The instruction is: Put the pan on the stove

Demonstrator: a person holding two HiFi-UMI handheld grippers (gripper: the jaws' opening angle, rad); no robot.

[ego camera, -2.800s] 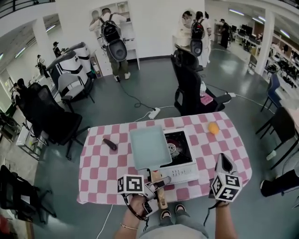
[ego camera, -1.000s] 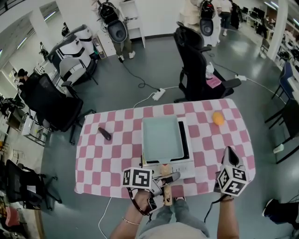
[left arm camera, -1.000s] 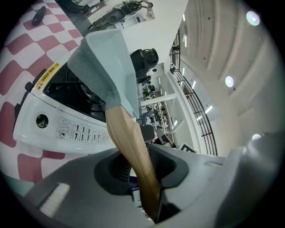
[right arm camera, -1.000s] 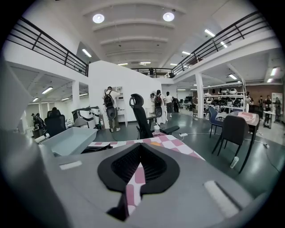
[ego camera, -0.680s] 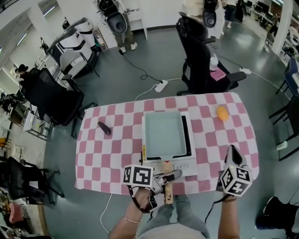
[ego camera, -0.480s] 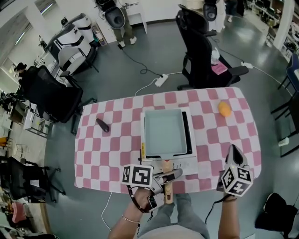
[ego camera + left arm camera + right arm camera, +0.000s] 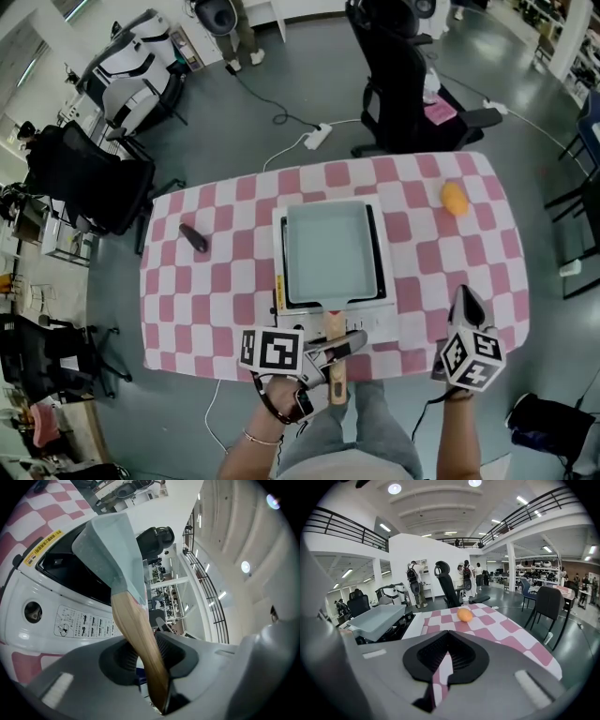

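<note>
**Pan swung from the stove's left side to square over the burner**

Since the earliest frame the pan (image 7: 328, 251) has come off its slant over the left half of the stove (image 7: 364, 325). It now sits centred over the black burner well, its edges parallel with the stove's. Both grippers also sit lower against the table (image 7: 216, 300) edge than they did.

My left gripper (image 7: 341, 348) is clamped on the wooden handle (image 7: 334, 367), with ribbed pads pressing it from both sides in the left gripper view. The handle (image 7: 138, 634) runs straight out from between the jaws to the pale blue-grey pan (image 7: 110, 545). So the pan lies dead ahead of this tool.

The long axis of handle and pan points away from me toward the far edge of the table, in line with the stove's depth. The stove's white control panel (image 7: 70, 616) lies just under the handle.

My right gripper (image 7: 465, 300) has its jaws drawn together on nothing. It hangs over the near right part of the checked cloth, well apart from the stove. From there the pan (image 7: 377, 618) lies off to its left and the orange round thing (image 7: 464, 615) ahead.

My left hand alone carries the load, so what remains is its job. I judge that is a straight settle downward with no further turning. I cannot tell whether the pan's base already rests on the supports.
</note>
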